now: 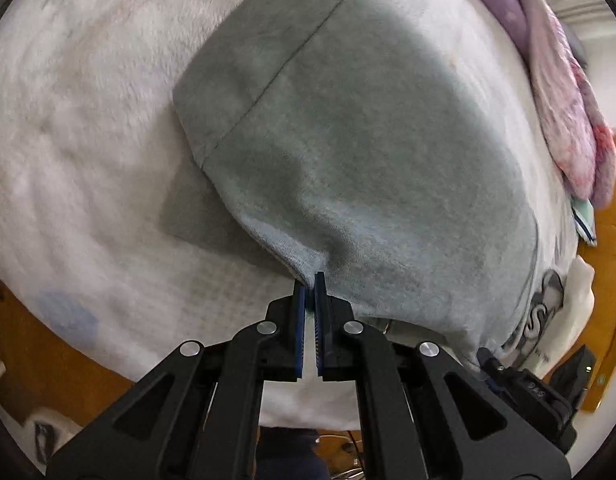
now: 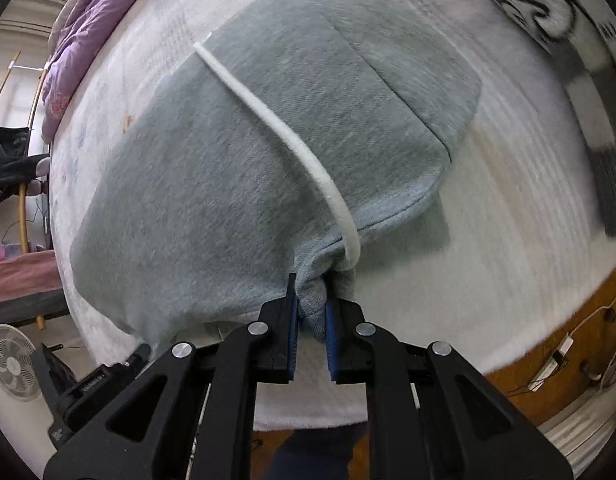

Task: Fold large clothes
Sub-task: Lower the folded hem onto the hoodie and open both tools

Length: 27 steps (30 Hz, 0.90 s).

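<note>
A bed covered by a white fleece blanket (image 1: 68,128) is shown from above, with orange wooden floor (image 2: 568,352) beyond its edge. A grey sweatshirt (image 1: 368,152) is spread across the blanket, a white drawstring (image 2: 268,120) lying over it. Its near edge is pinched by the left gripper (image 1: 311,280), pressed tight, and a bunched fold is clamped by the right gripper (image 2: 312,292). A purple quilt (image 2: 100,12) is heaped at the far side; a fan (image 2: 10,360) stands on the floor. Bare blanket is left around the sweatshirt.

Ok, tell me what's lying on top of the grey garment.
A white drawstring cord runs across the grey garment toward the right gripper, which pinches bunched fabric. Whatever lies beneath the garment is covered, apart from the surrounding white blanket.
</note>
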Available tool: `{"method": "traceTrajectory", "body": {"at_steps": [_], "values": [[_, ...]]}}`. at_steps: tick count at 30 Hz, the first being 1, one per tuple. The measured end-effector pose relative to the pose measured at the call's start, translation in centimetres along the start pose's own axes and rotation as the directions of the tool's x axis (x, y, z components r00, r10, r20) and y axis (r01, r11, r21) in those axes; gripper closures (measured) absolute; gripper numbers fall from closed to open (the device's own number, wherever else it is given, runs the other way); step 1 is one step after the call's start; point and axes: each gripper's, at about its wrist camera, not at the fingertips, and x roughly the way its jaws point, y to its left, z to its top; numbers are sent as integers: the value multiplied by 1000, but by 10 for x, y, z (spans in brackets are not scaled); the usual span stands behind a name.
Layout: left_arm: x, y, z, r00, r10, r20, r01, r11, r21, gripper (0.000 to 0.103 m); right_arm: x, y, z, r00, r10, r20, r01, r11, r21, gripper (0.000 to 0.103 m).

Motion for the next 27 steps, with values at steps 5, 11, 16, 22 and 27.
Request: {"method": "traceTrajectory", "body": {"at_steps": [5, 11, 16, 22, 27], "values": [[29, 16, 4, 996, 5, -85, -6, 1000, -10, 96, 48, -7, -9, 998, -48, -32, 48, 999, 7, 89], [-9, 33, 6, 996, -69, 53, 70, 997, -21, 46, -10, 25, -10, 986, -166, 10, 166, 984, -66, 68], [-30, 62, 15, 983, -29, 180, 39, 998, -53, 34, -47, 116, -7, 980, -15, 197, 78, 947, -311, 92], [3, 71, 29, 983, 17, 181, -11, 999, -37, 34, 25, 198, 29, 953, -13, 302, 168, 854, -493, 99], [16, 70, 21, 978, -5, 209, 12, 1000, -29, 28, 77, 185, 61, 958, -77, 278, 211, 845, -491, 103]]}}
